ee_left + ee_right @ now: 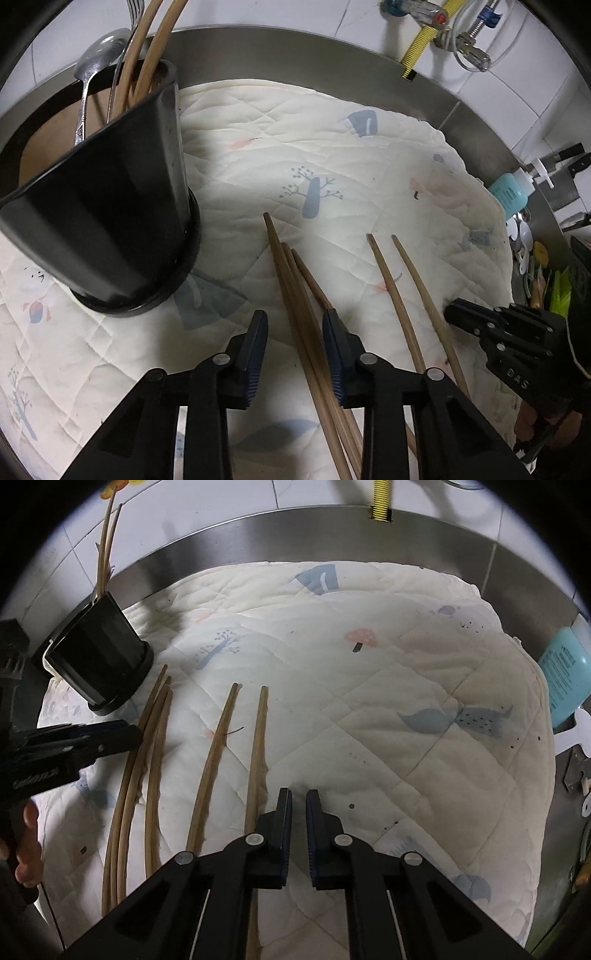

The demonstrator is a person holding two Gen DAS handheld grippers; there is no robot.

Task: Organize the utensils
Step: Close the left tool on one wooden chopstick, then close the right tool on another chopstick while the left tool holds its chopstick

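A black utensil holder (pixel 110 221) (pixel 99 657) stands at the left on the quilted mat (pixel 332 166) (pixel 406 701), with a spoon (pixel 96 62), a fork and chopsticks upright in it. Three wooden chopsticks (pixel 295 280) (pixel 155 738) lie bundled on the mat between the jaws of my left gripper (pixel 295 325) (pixel 122 734). The right pad touches them and a gap shows on the left side, so it is open. Two more chopsticks (pixel 406 302) (pixel 236 746) lie to the right. My right gripper (pixel 299 805) (pixel 452 310) is shut and empty, just right of them.
A steel rim (pixel 295 51) (pixel 332 535) runs behind the mat below a tiled wall. A teal bottle (pixel 511 192) (pixel 565 675) and small items sit at the right edge. A yellow hose (pixel 421 48) hangs at the back. A hand (pixel 29 834) holds the left gripper.
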